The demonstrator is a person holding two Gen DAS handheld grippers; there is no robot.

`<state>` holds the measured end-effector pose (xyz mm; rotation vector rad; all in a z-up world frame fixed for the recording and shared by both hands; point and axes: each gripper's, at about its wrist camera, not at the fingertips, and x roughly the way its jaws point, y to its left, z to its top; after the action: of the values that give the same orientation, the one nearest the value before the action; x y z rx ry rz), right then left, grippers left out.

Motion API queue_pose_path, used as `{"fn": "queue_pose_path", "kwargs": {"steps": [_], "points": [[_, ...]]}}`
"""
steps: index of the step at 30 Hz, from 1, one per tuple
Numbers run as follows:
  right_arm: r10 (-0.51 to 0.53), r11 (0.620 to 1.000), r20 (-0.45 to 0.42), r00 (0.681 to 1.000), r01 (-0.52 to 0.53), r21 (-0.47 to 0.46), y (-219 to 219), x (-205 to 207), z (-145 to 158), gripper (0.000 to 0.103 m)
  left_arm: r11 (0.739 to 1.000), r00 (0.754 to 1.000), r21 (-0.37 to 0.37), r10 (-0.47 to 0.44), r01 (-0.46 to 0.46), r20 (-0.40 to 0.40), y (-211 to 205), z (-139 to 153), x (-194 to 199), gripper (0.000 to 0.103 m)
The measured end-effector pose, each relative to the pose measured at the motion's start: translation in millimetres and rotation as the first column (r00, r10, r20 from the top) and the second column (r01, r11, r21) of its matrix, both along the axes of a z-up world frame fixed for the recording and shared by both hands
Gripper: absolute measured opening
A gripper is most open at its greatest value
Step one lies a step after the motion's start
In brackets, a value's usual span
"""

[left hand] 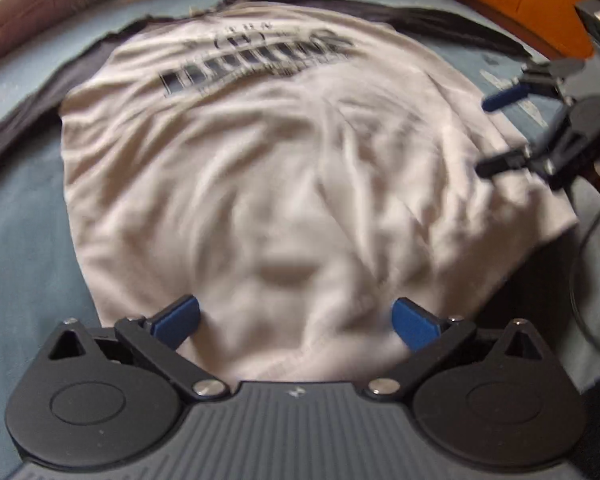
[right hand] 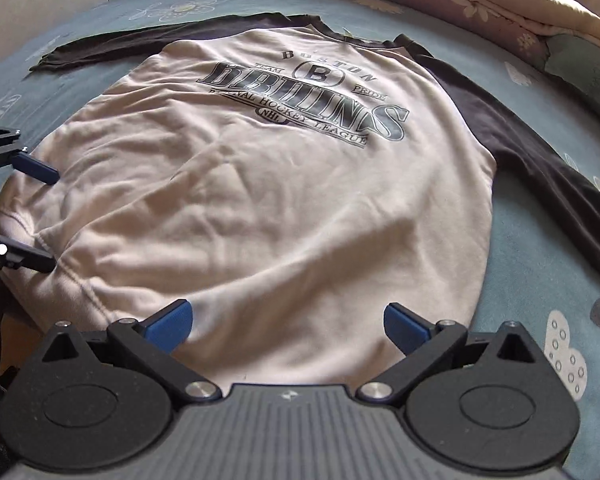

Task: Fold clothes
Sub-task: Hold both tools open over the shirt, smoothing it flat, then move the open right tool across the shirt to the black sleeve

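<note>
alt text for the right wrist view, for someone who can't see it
A cream sweatshirt with dark sleeves and a Boston Bruins print lies flat, front up, on a blue floral bedsheet. The open right gripper hovers at its hem, and the open left gripper sits at the left edge.

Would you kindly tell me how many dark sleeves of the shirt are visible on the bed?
2. One dark long sleeve stretches left from the cream printed sweatshirt; the other dark long sleeve runs down the right side. Both lie flat on the blue floral bedsheet.
</note>
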<state>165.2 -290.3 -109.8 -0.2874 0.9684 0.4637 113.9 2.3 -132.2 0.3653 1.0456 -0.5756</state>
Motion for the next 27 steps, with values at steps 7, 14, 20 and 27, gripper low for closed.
{"fn": "queue_pose_path", "kwargs": {"steps": [7,14,20,27], "points": [[0.122,0.986,0.014,0.992,-0.123,0.110,31.0,-9.5,14.7,0.103,0.997,0.998,-0.055,-0.055,0.054,-0.009,-2.6,21.4,-23.6,0.101],[0.244,0.943,0.042,0.969,-0.247,0.222,62.8,-18.2,29.7,0.103,0.958,0.962,-0.119,0.268,-0.261,0.047,36.6,54.3,22.0,0.101],[0.377,0.876,0.053,0.925,-0.375,0.304,118.2,-15.5,30.9,0.103,0.884,0.877,-0.170,0.460,-0.436,0.141,74.4,80.1,28.2,0.101],[0.352,0.895,-0.139,0.926,-0.289,0.340,171.2,-6.0,-10.9,0.103,0.853,0.850,-0.233,0.506,-0.468,0.145,93.4,88.3,13.4,0.102]]}}
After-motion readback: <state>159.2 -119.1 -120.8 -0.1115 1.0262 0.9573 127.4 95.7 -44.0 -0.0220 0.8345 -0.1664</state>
